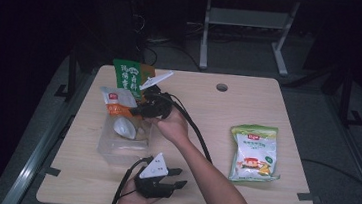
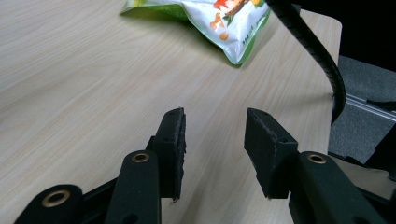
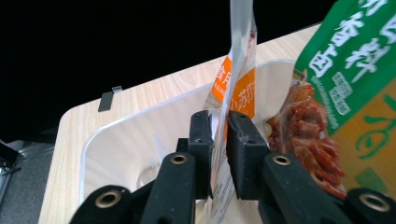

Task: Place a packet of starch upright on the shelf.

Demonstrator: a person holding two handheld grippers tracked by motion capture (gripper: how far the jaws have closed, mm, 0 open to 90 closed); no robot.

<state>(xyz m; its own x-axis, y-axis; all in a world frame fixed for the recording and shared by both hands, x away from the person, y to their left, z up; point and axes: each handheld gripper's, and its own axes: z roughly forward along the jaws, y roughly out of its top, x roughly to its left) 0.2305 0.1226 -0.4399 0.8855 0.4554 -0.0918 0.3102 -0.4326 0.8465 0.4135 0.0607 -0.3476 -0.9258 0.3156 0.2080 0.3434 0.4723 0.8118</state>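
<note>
Right gripper view: fingers [image 3: 219,140] around the orange-white packet [image 3: 238,88], standing in the clear bin [image 3: 121,140].
Right gripper [image 1: 144,109] should let go fully only once the packet rests beside the green bag [image 1: 127,76]; left gripper [image 1: 174,177] waits open, empty, over the worktop [image 1: 250,88].

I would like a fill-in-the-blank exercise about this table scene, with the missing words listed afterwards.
1. The right tool has its jaws around a thin white and ______ packet.
2. That packet stands in a clear plastic ______, next to a green bag.
3. The left tool holds ______ between its jaws.
4. A white and green snack bag lies flat on the wooden ______.

Missing words: orange; box; nothing; table
</note>
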